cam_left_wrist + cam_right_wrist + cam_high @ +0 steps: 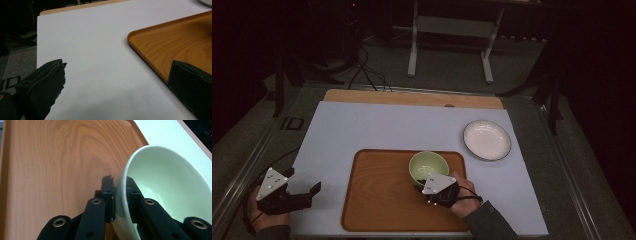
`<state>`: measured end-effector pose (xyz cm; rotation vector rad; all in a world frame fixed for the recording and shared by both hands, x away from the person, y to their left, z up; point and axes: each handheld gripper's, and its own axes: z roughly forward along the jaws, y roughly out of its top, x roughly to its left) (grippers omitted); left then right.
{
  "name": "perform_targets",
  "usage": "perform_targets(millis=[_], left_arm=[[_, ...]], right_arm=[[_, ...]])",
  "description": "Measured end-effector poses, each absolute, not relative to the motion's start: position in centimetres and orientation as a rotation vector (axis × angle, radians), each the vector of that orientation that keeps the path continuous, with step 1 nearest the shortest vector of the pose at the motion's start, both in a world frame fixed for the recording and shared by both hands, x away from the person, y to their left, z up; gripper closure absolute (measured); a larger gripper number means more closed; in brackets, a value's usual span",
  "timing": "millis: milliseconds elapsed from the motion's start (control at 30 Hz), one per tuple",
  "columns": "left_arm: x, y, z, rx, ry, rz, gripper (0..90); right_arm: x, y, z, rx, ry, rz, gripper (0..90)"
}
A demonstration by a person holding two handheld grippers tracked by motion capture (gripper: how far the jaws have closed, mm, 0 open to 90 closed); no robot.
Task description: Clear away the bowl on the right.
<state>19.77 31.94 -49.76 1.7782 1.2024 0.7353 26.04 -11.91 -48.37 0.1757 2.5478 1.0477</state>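
Forearms enter the high view from the bottom; the right gripper (428,181) sits over the wooden tray (377,200), clamped on the near rim of the pale green bowl (428,166), which stands at the tray's far right part; a white plate (487,140) lies well apart on the white mat (362,125); the left gripper (307,192) rests off the tray's left edge, jaws apart, holding nothing. Left gripper view: its two jaws stand wide over bare mat, tray corner just beside the right jaw. Right gripper view: one jaw inside the bowl (170,187), one outside, pinching its wall; the bowl seems tilted. The step looks like carrying or setting the bowl; next calls for a steady lift without slipping.
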Motion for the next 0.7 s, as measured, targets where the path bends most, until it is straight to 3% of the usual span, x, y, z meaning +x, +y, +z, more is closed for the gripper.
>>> perform_targets(millis=[700], left_arm=[[19.75, 31.96, -49.79, 1.778, 1.205, 0.735, 1.1]], right_arm=[[26.2, -11.59, -49.3, 0.172, 2.581, 1.057, 80.3]])
